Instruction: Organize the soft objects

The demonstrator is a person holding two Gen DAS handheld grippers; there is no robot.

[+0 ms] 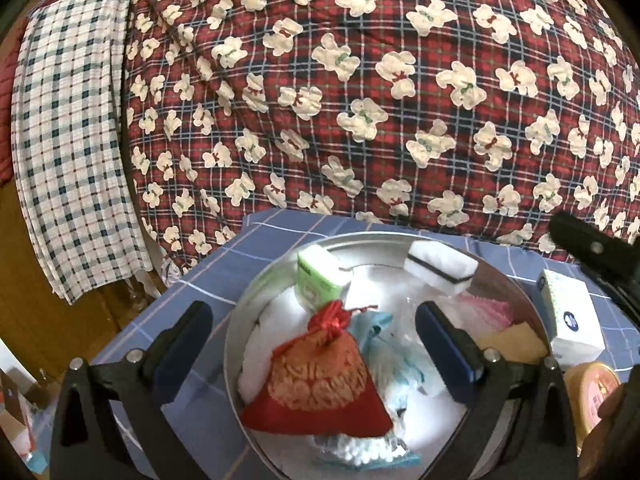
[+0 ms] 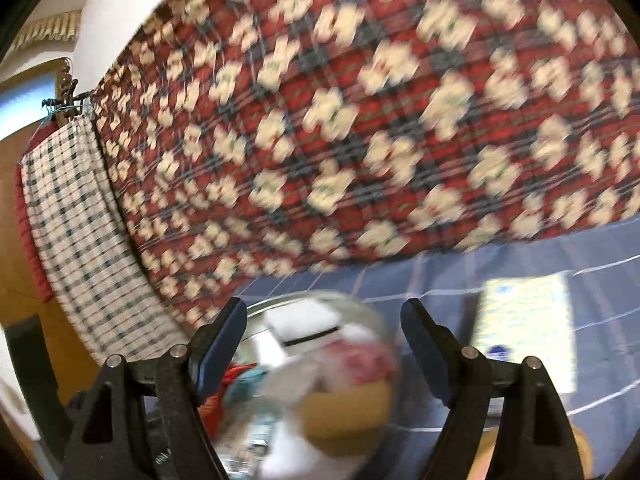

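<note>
A round metal basin [image 1: 234,344] on a blue checked cloth holds several soft things: a red and gold drawstring pouch [image 1: 320,384], a green-white tissue pack [image 1: 320,280], a white sponge with a black band [image 1: 440,270], a pink cloth [image 1: 488,312], a yellow sponge [image 1: 516,340] and a light blue cloth [image 1: 380,344]. My left gripper [image 1: 316,344] is open above the basin, with the pouch between its fingers. My right gripper [image 2: 324,344] is open and empty over the basin's [image 2: 264,306] right side; this view is blurred. Its dark arm [image 1: 592,252] shows in the left wrist view.
A white tissue box [image 1: 568,316] [image 2: 524,320] stands right of the basin, and a round yellow-pink tin [image 1: 596,396] lies nearer. A red plaid quilt with cream bears [image 1: 360,100] hangs behind the table, a white checked cloth [image 1: 68,140] to its left.
</note>
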